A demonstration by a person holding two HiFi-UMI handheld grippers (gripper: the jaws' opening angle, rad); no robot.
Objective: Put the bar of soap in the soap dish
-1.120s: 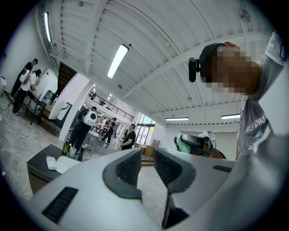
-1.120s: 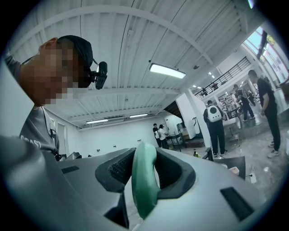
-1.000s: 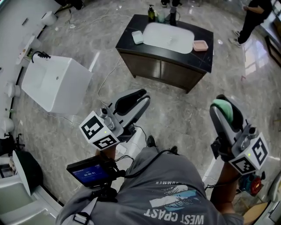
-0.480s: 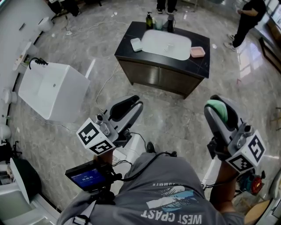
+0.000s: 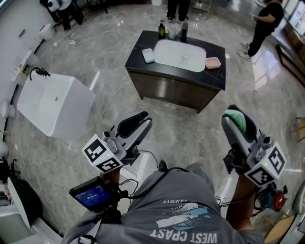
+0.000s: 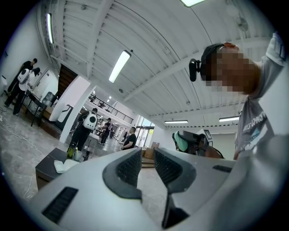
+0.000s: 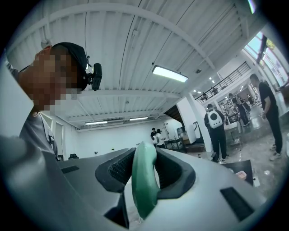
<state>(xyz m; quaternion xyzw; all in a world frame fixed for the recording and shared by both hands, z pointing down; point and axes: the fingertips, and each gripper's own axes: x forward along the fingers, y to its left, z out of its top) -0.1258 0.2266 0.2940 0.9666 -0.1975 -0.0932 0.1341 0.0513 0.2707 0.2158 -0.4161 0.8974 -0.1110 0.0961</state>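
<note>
A green bar of soap (image 5: 236,119) is clamped between the jaws of my right gripper (image 5: 238,117), held in the air over the marble floor. In the right gripper view the soap (image 7: 143,182) stands on edge between the pads (image 7: 119,169). My left gripper (image 5: 139,120) is shut with nothing in it; its jaws (image 6: 146,157) nearly touch. Far ahead stands a dark counter (image 5: 217,78) with a white sink (image 5: 180,55). A pink soap dish (image 5: 212,62) sits at the counter's right end, and a pale dish (image 5: 148,55) at its left end.
Bottles (image 5: 163,29) stand at the counter's back edge. A white freestanding basin (image 5: 53,104) is on the floor to the left, with a cable (image 5: 113,95) trailing nearby. People stand behind the counter (image 5: 178,8) and at upper right (image 5: 265,23). Open floor lies between me and the counter.
The counter has slid slightly lower in the head view. My left gripper has sunk a little and drifted left. The right gripper has stayed shut on the soap.
</note>
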